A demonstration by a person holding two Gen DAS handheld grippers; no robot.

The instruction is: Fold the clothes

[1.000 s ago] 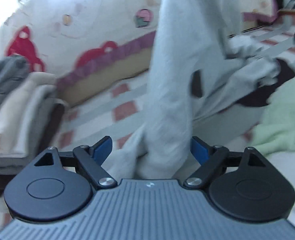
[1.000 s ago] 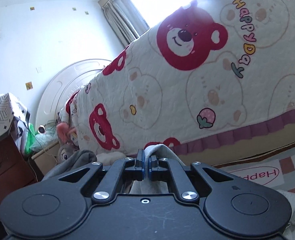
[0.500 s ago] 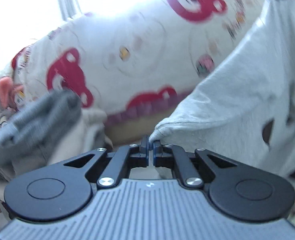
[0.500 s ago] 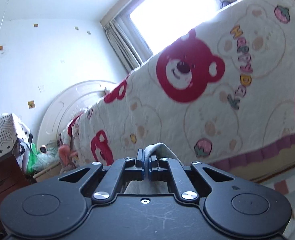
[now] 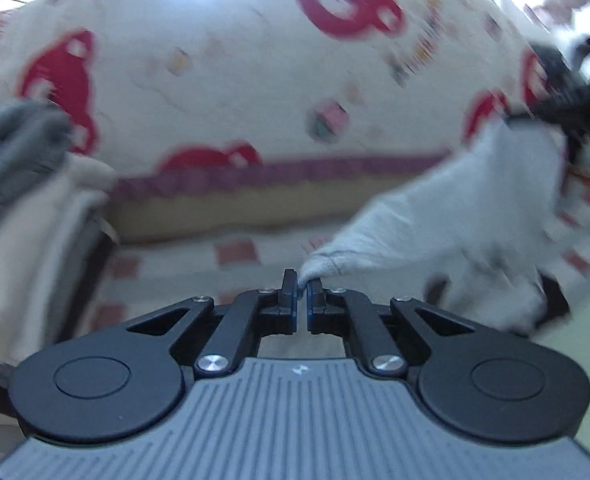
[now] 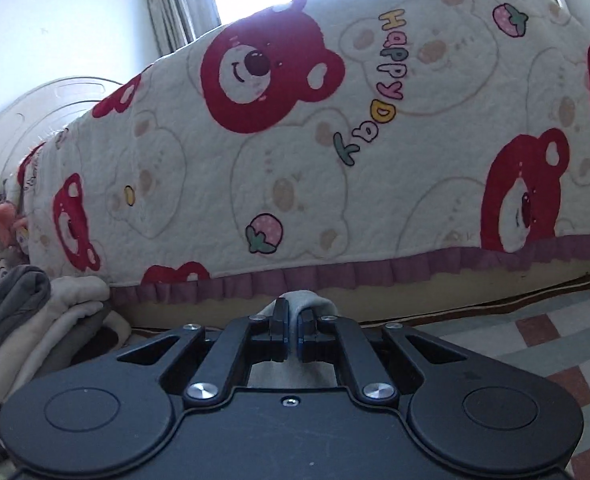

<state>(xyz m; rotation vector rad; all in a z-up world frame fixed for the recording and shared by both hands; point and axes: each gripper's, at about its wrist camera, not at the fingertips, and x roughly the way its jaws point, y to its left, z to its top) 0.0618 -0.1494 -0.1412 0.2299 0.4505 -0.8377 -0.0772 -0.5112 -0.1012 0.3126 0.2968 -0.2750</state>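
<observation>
left gripper (image 5: 301, 298) clenched on light grey cotton garment (image 5: 447, 220) corner | right gripper (image 6: 292, 326) pinched another edge | spread before bear-print bed quilt (image 6: 335, 140), likely for folding

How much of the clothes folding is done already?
Some looks done: a stack of folded clothes sits by the bed. In hand: the left gripper and right gripper each pinch a part of the light grey garment, which is held up and stretched between them. Left: laying it down and folding it. A pale green item seems to wait too.
</observation>
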